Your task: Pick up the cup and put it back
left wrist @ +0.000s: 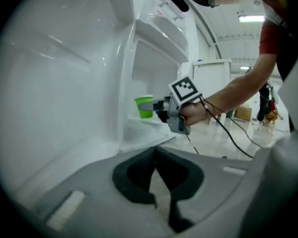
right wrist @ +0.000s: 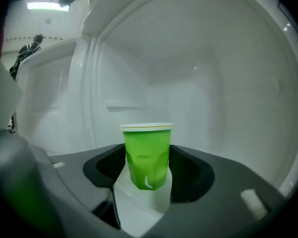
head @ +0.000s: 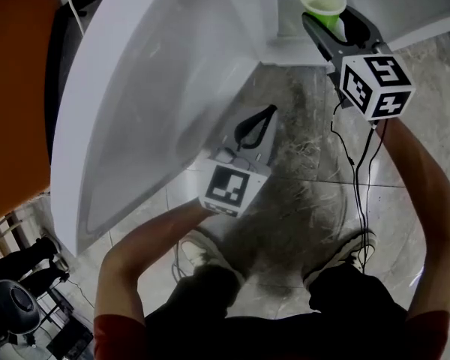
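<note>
A green cup [head: 322, 2] with a pale rim sits between the jaws of my right gripper [head: 330, 19], which is shut on it. In the right gripper view the cup [right wrist: 147, 155] stands upright just above a white shelf [right wrist: 139, 202] inside the open fridge, and the right gripper [right wrist: 147, 170] presses it on both sides. The left gripper view shows the cup [left wrist: 144, 106] from the side, held at the fridge's opening. My left gripper [head: 268, 112] hangs lower, beside the fridge door [head: 135, 88], shut with nothing in it [left wrist: 155, 153].
The white fridge door stands open across the left. A shelf edge [head: 292, 51] lies just below the cup. Marbled floor [head: 307, 171] and the person's shoes are underneath. A black cable [head: 358, 163] hangs from the right gripper. An orange surface [head: 15, 88] fills the far left.
</note>
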Available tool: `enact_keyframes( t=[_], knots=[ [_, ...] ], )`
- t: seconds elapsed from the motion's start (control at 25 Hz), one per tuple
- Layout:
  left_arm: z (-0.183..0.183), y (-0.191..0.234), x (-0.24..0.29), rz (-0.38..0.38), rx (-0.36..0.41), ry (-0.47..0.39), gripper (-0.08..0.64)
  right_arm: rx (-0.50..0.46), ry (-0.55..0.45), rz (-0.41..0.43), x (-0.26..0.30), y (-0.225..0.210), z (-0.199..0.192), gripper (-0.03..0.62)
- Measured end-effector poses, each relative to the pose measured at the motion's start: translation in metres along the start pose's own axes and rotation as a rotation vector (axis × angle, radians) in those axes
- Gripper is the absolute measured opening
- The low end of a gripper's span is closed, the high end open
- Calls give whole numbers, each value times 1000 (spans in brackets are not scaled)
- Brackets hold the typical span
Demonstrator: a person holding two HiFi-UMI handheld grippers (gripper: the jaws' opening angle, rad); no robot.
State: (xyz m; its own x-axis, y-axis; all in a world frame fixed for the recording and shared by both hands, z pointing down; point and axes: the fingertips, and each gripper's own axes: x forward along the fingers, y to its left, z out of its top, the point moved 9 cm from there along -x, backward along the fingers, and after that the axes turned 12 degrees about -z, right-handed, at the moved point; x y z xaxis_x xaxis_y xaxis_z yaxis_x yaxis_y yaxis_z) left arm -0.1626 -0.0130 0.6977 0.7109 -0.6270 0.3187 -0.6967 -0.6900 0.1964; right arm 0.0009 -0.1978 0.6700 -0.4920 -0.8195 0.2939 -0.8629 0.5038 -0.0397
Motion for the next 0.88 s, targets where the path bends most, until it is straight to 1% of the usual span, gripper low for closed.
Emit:
enact_keyframes(
  t=[0.16, 0.36, 0.56, 0.68, 0.88],
  knots=[
    [-7, 3, -1, 11, -19, 13, 0, 3, -1, -17, 21, 3, -1, 272],
    [-8, 6, -1, 25, -42, 5, 0, 24, 13, -37, 38, 4, -3, 272],
    [-13, 7, -3, 27, -51, 28, 0, -59, 33, -40, 43, 10, -1, 272],
    [-18, 5, -1, 22, -52, 43, 0, -71, 42, -43, 44, 11, -3, 272],
    [-18, 1, 1, 11, -50, 40, 0, -84, 58, -43, 42, 9, -4, 272]
  ],
)
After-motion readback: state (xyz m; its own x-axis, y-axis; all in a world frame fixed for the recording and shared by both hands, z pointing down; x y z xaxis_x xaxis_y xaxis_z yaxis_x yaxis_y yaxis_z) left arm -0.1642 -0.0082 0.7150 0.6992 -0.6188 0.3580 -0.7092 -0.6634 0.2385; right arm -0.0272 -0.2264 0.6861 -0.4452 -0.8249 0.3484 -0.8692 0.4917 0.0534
